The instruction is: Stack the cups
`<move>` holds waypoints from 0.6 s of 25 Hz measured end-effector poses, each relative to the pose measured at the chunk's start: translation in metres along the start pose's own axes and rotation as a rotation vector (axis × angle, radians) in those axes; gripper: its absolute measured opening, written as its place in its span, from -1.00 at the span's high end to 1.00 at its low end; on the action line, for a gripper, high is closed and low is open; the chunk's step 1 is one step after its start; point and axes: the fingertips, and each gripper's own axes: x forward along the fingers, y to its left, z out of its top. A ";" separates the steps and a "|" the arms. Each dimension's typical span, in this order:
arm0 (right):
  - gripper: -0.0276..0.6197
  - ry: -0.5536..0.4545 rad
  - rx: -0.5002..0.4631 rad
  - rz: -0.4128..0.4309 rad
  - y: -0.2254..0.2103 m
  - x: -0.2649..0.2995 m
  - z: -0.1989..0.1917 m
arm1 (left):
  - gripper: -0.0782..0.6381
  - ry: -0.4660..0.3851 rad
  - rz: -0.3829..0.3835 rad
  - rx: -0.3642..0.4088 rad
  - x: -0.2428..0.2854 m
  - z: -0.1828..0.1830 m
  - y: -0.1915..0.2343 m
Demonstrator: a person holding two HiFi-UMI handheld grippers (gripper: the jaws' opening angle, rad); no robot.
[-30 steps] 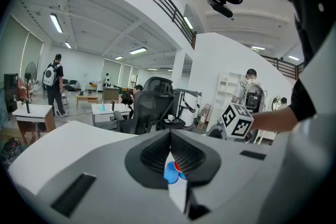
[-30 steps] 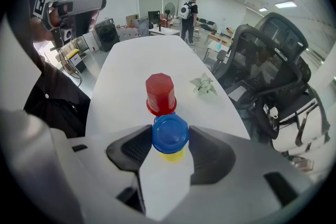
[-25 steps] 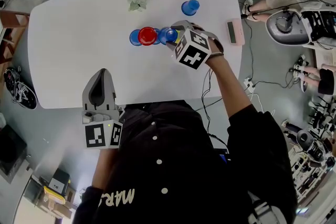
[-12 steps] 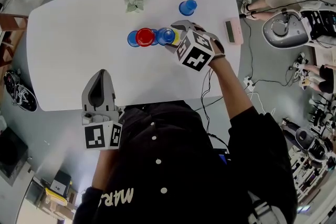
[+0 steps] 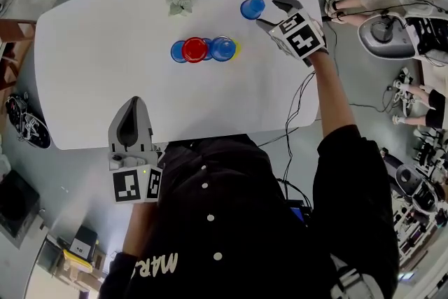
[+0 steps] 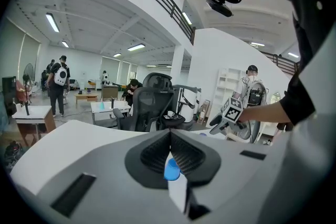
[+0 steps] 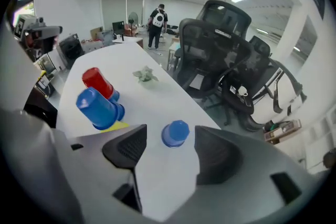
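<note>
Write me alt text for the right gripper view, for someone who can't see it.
The right tongs are opening, with a lone upside-down blue cup ahead between the jaws, untouched, on the white table. To its left, a red cup and a second blue cup sit close together.

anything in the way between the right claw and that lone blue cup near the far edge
Nothing visible. The right claw, its jaws opening and touching nothing, faces the lone blue cup directly, with only bare table between; the other cups sit off to its left.
</note>
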 end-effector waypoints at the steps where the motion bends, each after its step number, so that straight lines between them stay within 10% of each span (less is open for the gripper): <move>1: 0.02 0.013 -0.004 -0.012 -0.007 0.010 -0.005 | 0.75 0.004 0.002 0.002 0.000 -0.001 0.001; 12: -0.05 0.147 -0.006 0.086 -0.016 0.084 -0.026 | 0.75 0.028 0.022 -0.016 0.003 -0.007 0.012; 15: 0.23 0.161 0.009 0.059 -0.019 0.083 -0.030 | 0.75 0.025 0.027 -0.018 0.001 -0.005 0.013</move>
